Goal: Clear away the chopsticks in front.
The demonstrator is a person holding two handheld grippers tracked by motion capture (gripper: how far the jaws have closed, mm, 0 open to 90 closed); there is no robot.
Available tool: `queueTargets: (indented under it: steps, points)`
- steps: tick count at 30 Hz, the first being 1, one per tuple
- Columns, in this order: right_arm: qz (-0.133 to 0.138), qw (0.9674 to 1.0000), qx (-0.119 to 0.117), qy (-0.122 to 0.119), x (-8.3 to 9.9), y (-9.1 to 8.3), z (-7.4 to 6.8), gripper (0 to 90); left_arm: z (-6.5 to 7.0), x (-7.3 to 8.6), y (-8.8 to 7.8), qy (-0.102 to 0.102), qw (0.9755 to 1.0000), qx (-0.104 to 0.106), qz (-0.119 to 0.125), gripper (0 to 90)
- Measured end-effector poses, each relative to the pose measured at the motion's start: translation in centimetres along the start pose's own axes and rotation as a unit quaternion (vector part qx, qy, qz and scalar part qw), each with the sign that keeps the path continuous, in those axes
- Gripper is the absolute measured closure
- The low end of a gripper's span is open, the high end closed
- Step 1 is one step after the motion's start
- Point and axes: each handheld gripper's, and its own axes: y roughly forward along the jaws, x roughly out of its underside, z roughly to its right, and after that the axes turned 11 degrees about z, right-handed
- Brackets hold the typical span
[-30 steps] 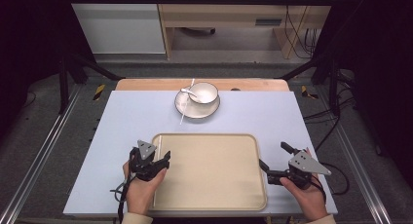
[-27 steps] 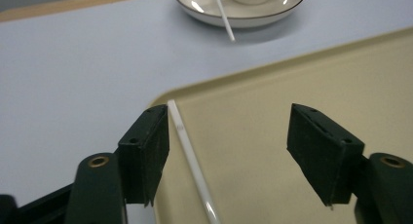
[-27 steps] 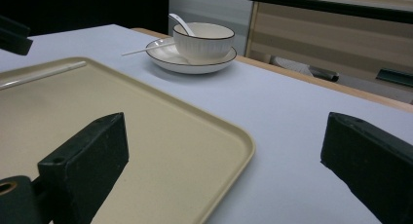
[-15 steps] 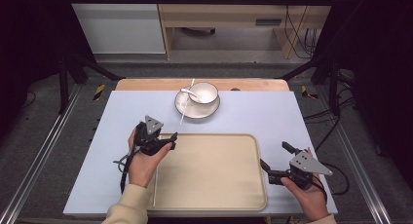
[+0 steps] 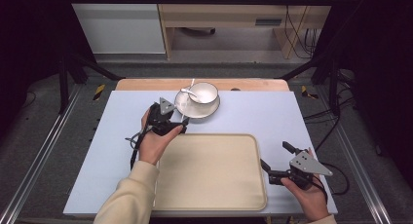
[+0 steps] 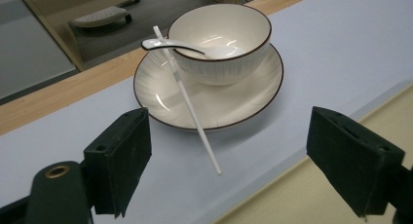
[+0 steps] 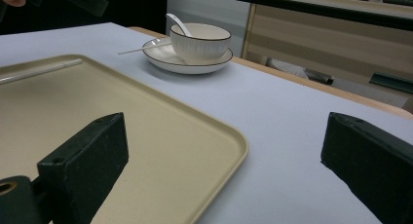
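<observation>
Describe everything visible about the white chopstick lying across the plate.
The white chopstick is a thin, straight, glossy stick, plastic or ceramic by its look. It lies slanted across the plate, resting on the rim, its near end jutting out over the blue mat toward the open left hand-held gripper. Its far end lies beside the spoon handle at the bowl.

A table [image 5: 253,117] carries a tray [image 5: 212,170] on its near half, close to the person. Behind the tray, towards the far edge, stands a plate [image 5: 197,107] with a bowl [image 5: 203,93] on it. A spoon [image 5: 187,92] rests in the bowl, its handle over the bowl's left rim. A chopstick [image 6: 187,97] lies across the left part of the plate, its near end jutting past the rim over the table. Another chopstick [image 7: 39,71] lies in the tray along its left edge. The left gripper [image 5: 171,121] is just left of the plate, before it; the right gripper [image 5: 275,160] sits at the tray's right edge
</observation>
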Motion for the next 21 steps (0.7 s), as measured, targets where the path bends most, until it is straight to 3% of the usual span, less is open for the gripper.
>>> queueTargets:
  steps: [5, 8, 12, 21]
  points:
    - [0.0, 1.0, -0.001, -0.003, 0.0, 0.0, 0.0, 3.5, -0.4, -0.7, 1.4, 0.016, 0.9999, 0.004, 0.004, 17.8]
    - [-0.001, 1.0, -0.001, -0.004, -0.1, 0.1, 0.0, 3.6, -0.8, -1.0, 2.1, 0.03, 0.9995, -0.008, 0.009, 20.7]
    - [-0.001, 1.0, -0.001, -0.005, 0.0, 0.1, -0.1, 3.5, -1.5, -1.0, 2.9, 0.013, 0.9998, -0.014, -0.002, 20.9]
    - [-0.002, 1.0, -0.002, -0.007, -0.1, 0.1, -0.1, 3.7, -1.9, 0.0, 4.2, 0.013, 0.9991, -0.007, -0.039, 32.7]
